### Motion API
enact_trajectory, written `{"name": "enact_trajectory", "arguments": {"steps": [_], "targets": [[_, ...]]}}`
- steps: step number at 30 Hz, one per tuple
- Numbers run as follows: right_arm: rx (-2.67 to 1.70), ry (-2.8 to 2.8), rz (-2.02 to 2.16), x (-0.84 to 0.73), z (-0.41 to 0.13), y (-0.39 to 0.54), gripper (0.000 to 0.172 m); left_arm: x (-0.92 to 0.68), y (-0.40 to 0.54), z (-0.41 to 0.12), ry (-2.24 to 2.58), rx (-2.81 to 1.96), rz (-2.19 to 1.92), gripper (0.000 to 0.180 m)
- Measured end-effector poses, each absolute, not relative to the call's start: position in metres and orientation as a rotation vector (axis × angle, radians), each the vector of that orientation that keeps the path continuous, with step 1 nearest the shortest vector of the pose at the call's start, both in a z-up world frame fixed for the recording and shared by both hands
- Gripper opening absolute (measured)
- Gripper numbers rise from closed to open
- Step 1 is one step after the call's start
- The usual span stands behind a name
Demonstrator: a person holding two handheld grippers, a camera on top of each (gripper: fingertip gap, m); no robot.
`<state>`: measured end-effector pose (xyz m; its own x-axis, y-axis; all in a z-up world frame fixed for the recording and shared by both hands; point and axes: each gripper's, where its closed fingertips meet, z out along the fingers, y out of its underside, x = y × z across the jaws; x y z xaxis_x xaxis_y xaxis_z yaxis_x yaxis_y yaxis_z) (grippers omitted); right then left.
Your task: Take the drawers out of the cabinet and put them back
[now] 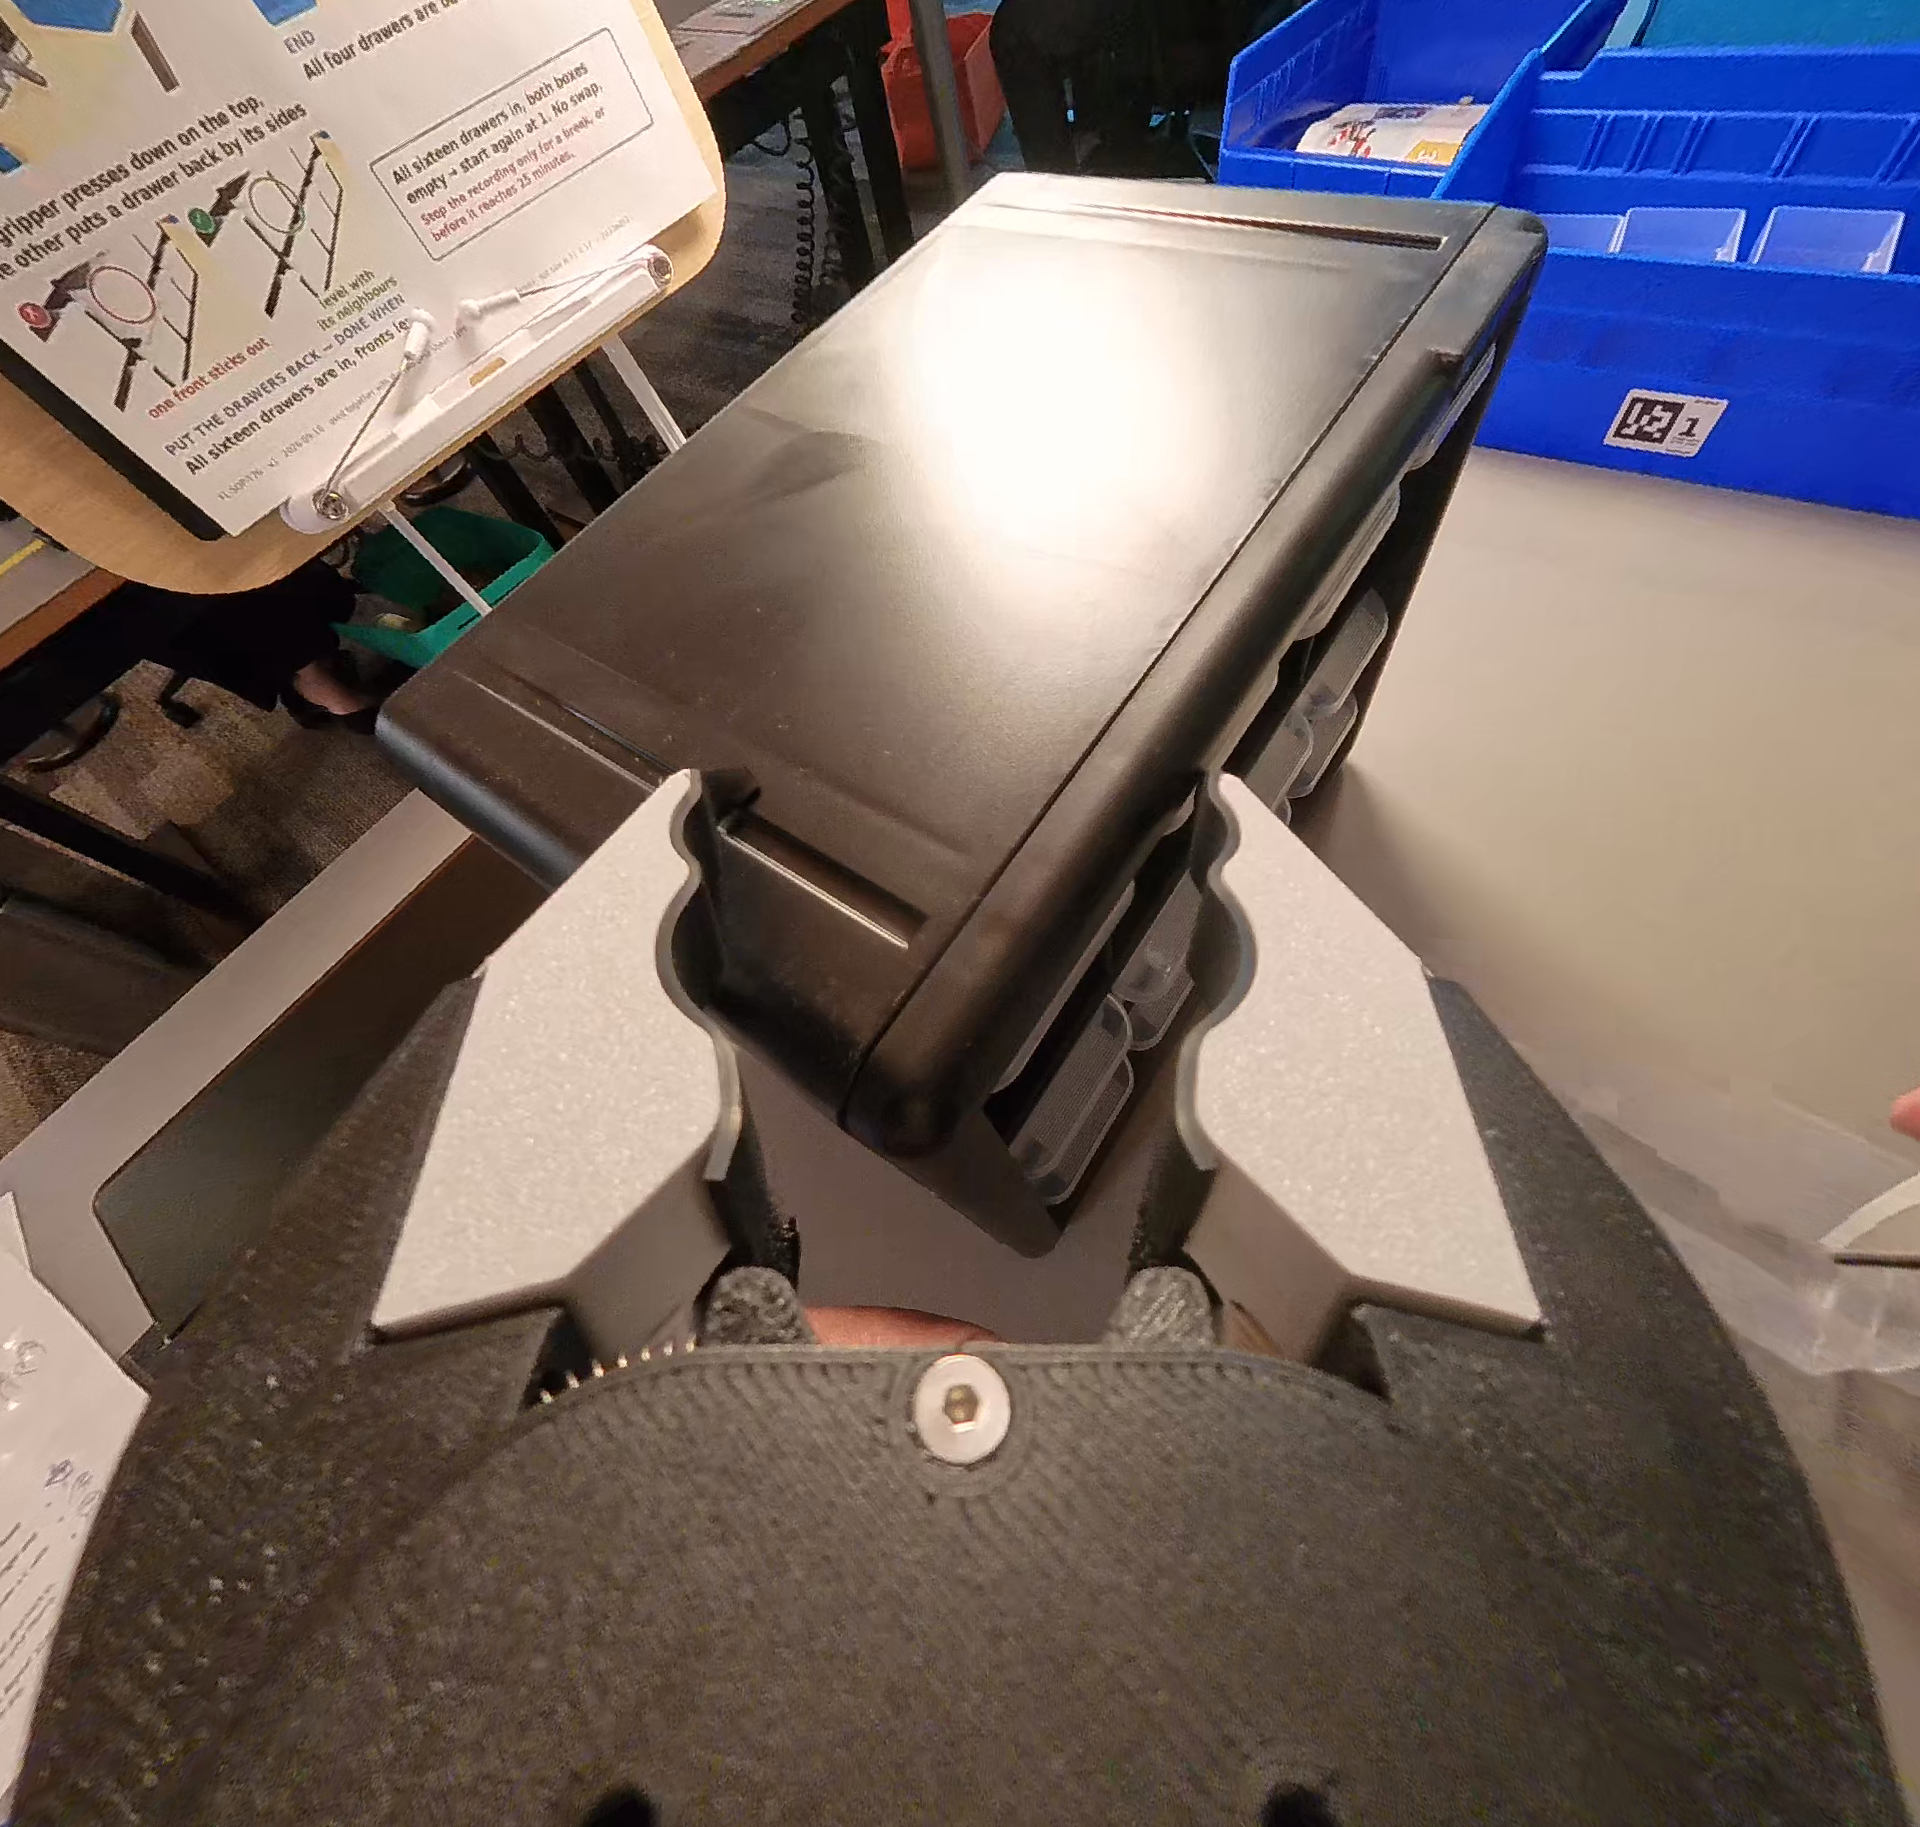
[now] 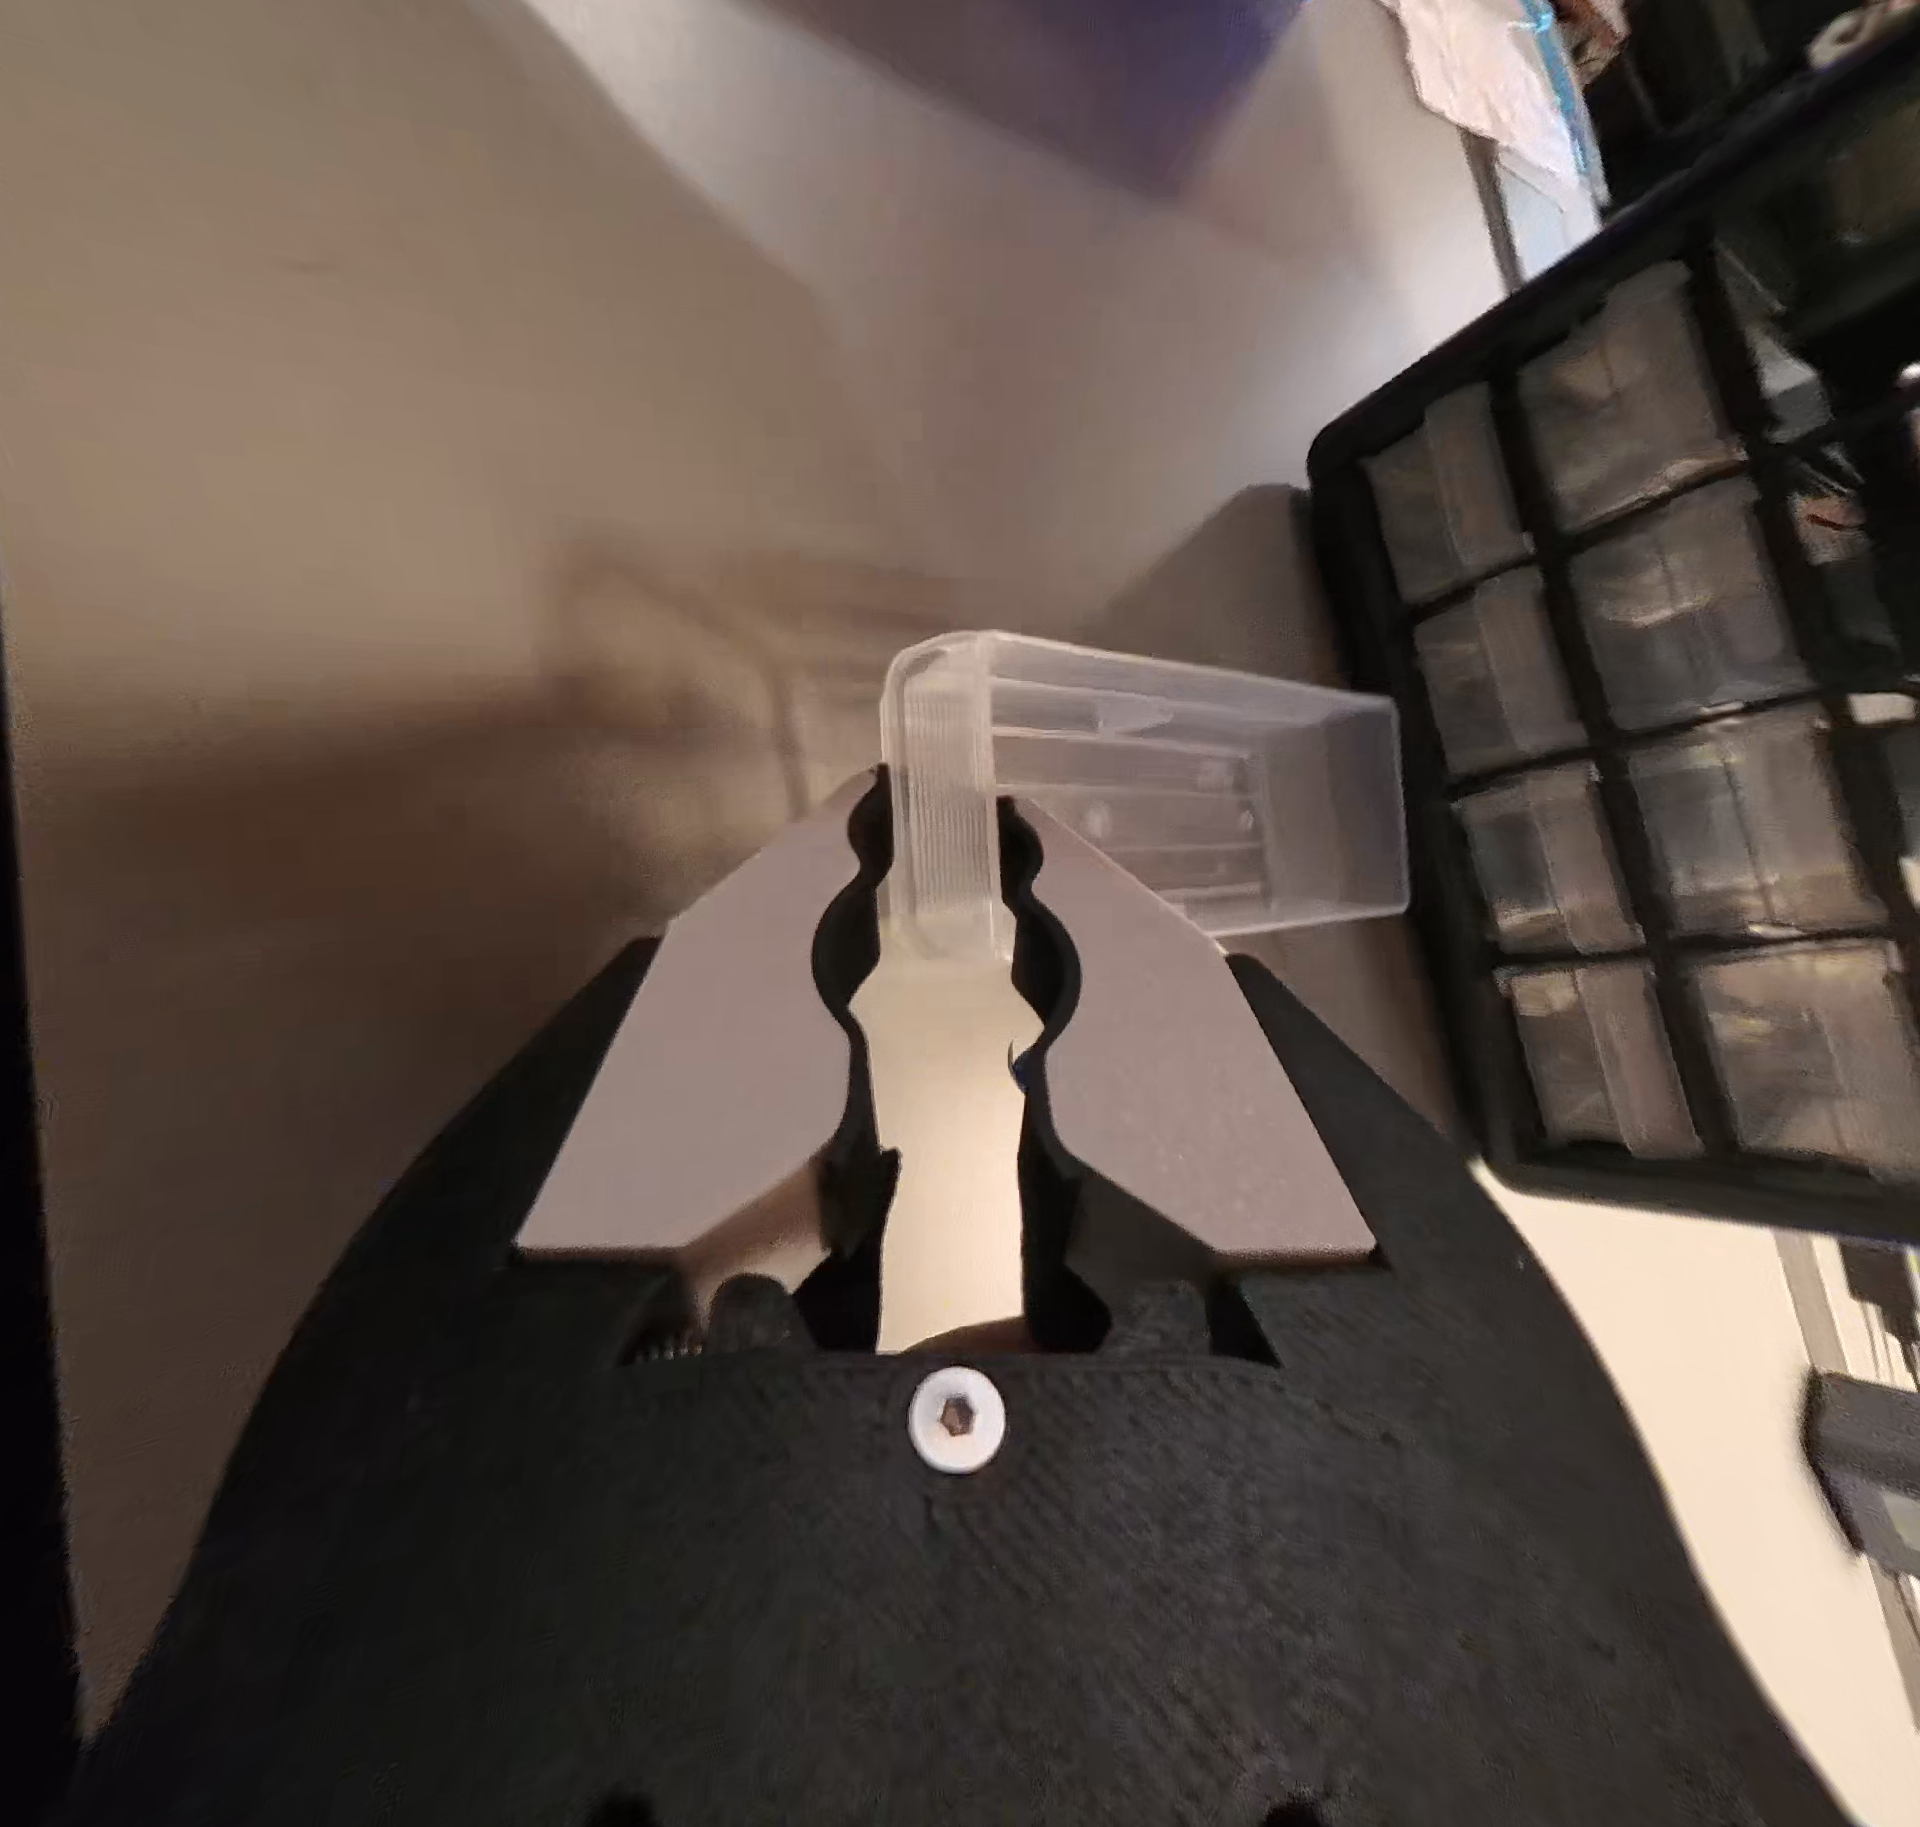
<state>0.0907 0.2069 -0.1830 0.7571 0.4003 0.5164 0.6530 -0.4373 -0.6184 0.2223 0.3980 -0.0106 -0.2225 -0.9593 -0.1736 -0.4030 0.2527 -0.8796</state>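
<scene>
The black drawer cabinet (image 1: pixel 987 530) stands on the table, seen from above in the left wrist view. My left gripper (image 1: pixel 951 842) is open, its fingers spread wide over the cabinet's near top corner. Clear drawer fronts (image 1: pixel 1340 655) show along its right face. In the right wrist view my right gripper (image 2: pixel 940 821) is shut on the ribbed handle of a clear plastic drawer (image 2: pixel 1195 790). That drawer is out of the cabinet, its far end close to the cabinet's front grid (image 2: pixel 1382 447). Several clear drawers (image 2: pixel 1662 634) sit in the grid's slots.
Blue bins (image 1: pixel 1714 323) stand behind the cabinet on the grey table (image 1: pixel 1662 738). An instruction sheet on a stand (image 1: pixel 312 167) is at the left. A clear plastic bag (image 1: pixel 1849 1299) lies at the right edge. A white cloth (image 2: pixel 1475 32) lies beyond the cabinet.
</scene>
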Motion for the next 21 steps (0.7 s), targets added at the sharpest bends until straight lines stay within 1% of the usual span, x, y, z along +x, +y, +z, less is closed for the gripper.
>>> {"name": "enact_trajectory", "arguments": {"steps": [1,5,8,12,14,16,18,21], "targets": [[-2.072,-0.761,-0.355,0.091,-0.176,0.203,0.02,0.222,0.398,-0.011,1.765,-1.255,-0.925,0.092],[-1.987,-0.547,-0.288,0.105,-0.13,0.183,0.02,0.222,0.398,-0.011,1.764,-1.255,-0.926,0.092],[-1.928,-0.355,-0.348,0.142,-0.086,0.154,0.02,0.222,0.398,-0.011,1.764,-1.255,-0.927,0.092],[-1.894,-0.005,-0.534,0.229,-0.031,0.082,0.02,0.222,0.398,-0.01,1.764,-1.254,-0.929,0.092],[-1.877,0.202,-0.627,0.277,-0.014,0.034,0.02,0.222,0.398,-0.01,1.764,-1.254,-0.929,0.092],[-1.896,0.389,-0.719,0.323,-0.015,-0.016,0.02,0.222,0.398,-0.011,1.764,-1.254,-0.927,0.092],[-1.944,0.535,-0.745,0.358,-0.032,-0.054,0.02,0.222,0.398,-0.011,1.764,-1.254,-0.927,0.092],[-1.975,0.686,-0.605,0.386,-0.067,-0.078,0.02,0.222,0.398,-0.011,1.764,-1.254,-0.926,0.092]]}}
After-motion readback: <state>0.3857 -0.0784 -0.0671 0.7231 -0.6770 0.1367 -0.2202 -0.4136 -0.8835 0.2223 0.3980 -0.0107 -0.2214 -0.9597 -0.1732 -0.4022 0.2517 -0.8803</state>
